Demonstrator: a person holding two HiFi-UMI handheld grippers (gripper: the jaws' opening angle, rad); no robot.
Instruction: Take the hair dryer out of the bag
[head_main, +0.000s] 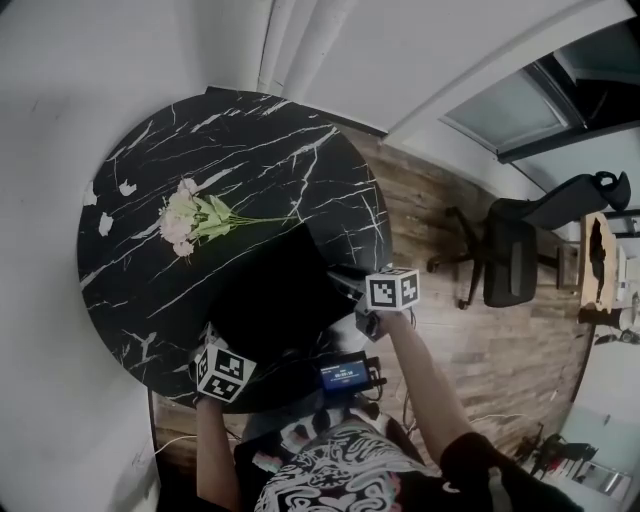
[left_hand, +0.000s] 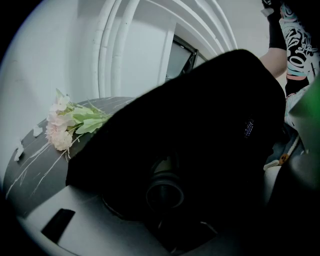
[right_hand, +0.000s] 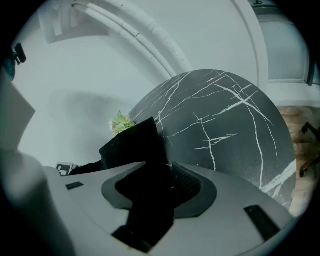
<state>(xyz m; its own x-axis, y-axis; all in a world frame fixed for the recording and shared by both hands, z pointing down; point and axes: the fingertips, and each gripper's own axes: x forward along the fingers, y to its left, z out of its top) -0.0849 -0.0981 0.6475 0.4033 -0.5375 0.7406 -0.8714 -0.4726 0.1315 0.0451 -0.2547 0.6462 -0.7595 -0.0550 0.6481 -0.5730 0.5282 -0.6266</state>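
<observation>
Black marble table (head_main: 300, 150), near edge first: left gripper (left_hand: 160, 220) seems clamped on the black bag (head_main: 275, 290), hair dryer (left_hand: 165, 192) showing round-ended inside its mouth. Right gripper (right_hand: 150, 200) gapes, bag fabric between its jaws. Beyond, pink flowers (head_main: 190, 220) lie mid-table.

Black marble table (head_main: 250, 140) with bag (head_main: 280, 290), flowers (head_main: 190, 220)

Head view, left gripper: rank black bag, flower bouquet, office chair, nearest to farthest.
From the left gripper:
1. black bag, right beside it, at the near edge of the table.
2. flower bouquet, farther up the table, toward its left.
3. office chair, off the table, far right.
</observation>
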